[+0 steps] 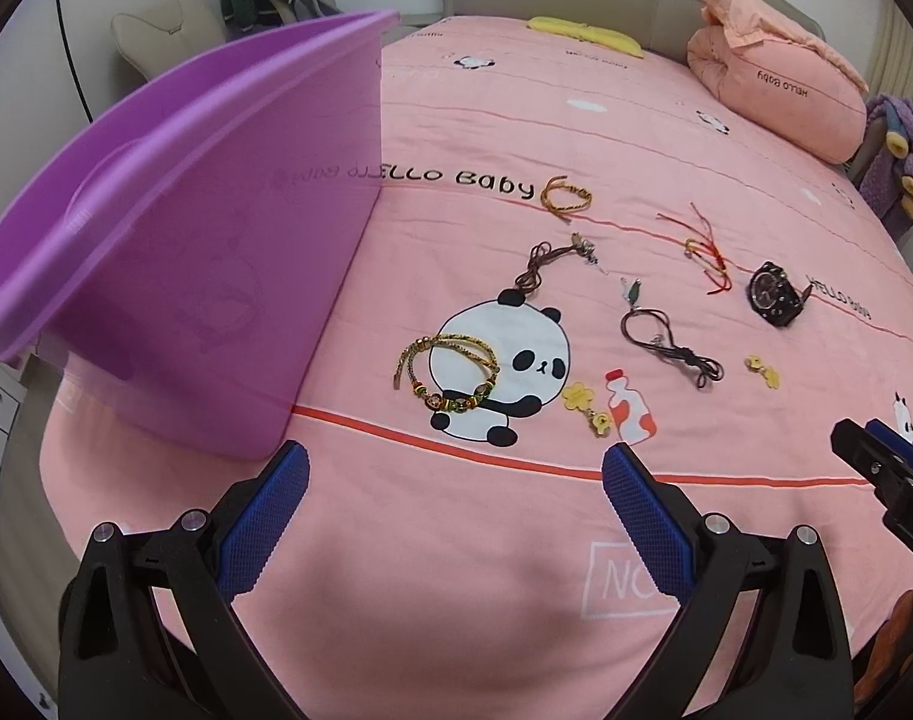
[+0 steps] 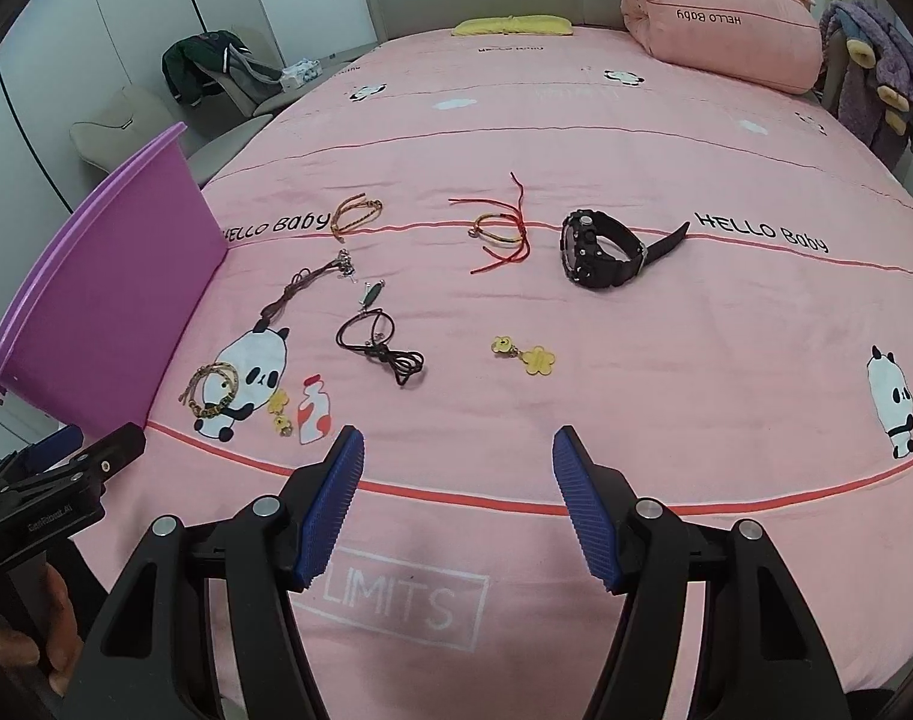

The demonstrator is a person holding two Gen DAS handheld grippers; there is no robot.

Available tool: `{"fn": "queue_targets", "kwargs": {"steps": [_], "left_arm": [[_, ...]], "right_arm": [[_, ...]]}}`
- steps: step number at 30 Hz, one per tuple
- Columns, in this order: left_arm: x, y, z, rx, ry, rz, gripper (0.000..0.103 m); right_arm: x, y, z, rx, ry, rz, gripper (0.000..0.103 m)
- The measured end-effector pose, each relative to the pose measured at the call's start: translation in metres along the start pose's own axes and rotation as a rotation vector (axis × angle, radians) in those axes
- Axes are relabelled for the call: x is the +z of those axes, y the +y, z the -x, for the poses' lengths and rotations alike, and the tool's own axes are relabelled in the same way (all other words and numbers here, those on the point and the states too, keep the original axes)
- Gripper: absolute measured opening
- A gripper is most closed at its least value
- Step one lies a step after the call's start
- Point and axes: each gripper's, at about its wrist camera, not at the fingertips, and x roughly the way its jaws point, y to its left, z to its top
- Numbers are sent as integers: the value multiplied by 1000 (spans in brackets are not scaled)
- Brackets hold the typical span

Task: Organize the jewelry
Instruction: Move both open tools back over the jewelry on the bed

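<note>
Jewelry lies spread on the pink bedspread [image 1: 456, 570]. A beaded gold-green bracelet [image 1: 450, 369] lies on a panda print, just ahead of my open, empty left gripper [image 1: 453, 474]. Beyond it lie a brown cord necklace [image 1: 552, 261], a black cord necklace [image 1: 672, 345], a braided tan bracelet [image 1: 565, 198], a red string bracelet [image 1: 705, 252], a black watch [image 1: 774, 294] and yellow flower earrings [image 1: 588, 408]. My right gripper [image 2: 456, 450] is open and empty, short of another yellow flower earring [image 2: 525, 354] and the watch [image 2: 603, 249].
A purple plastic bin [image 1: 186, 252] stands on the bed at the left, close to the beaded bracelet; it also shows in the right wrist view [image 2: 108, 294]. A folded pink quilt [image 1: 780, 78] lies at the bed's head. A chair with clothes [image 2: 216, 72] stands off the bed.
</note>
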Motion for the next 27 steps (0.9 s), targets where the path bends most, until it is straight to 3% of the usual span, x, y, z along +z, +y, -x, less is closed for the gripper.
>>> {"fn": "queue_targets", "kwargs": {"steps": [13,27], "left_arm": [[4,0,-55,25,23,41,96],[7,8,-90,46,55,75,96]], "right_arm": [[13,-31,-58,-28,36,-33,63],[27,-37,-102,-57,59,0,63]]}}
